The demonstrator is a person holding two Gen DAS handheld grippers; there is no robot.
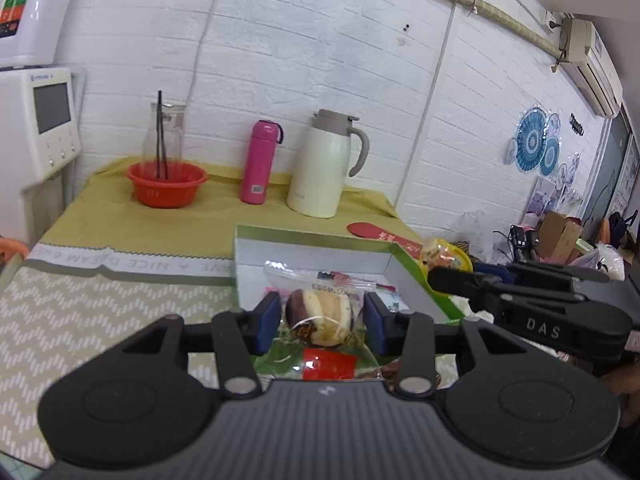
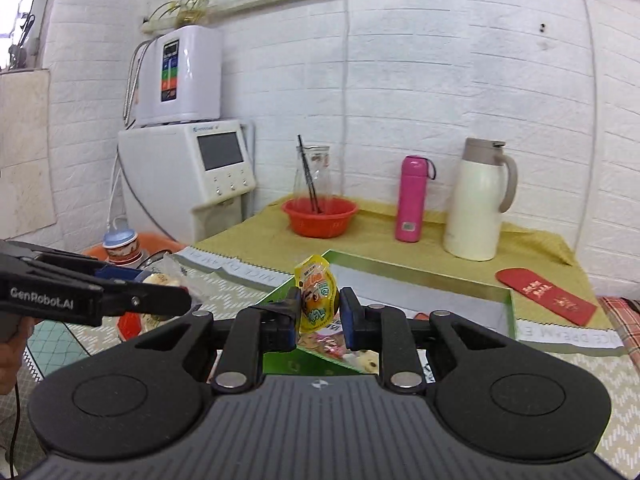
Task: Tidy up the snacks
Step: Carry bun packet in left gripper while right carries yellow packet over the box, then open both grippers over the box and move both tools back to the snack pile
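My left gripper (image 1: 319,317): my blue fingers (image 1: 267,316) are clamped on a wrapped cake (image 1: 319,317), marbled brown and cream inside clear plastic, held above the box.
Box (image 1: 416,285): green rim, white inside, open, lying on the counter (image 1: 112,216) straight ahead of me; a few small packets in it, too blurred to name.
My right gripper (image 1: 520,300): black, reaching in from the right, beside the box; I cannot tell its grip from here.
Back of counter: red basin (image 1: 168,188), pink flask (image 1: 260,162), cream jug (image 1: 324,164), against the white brick wall.
Red envelope (image 1: 380,234): flat, just behind the box.
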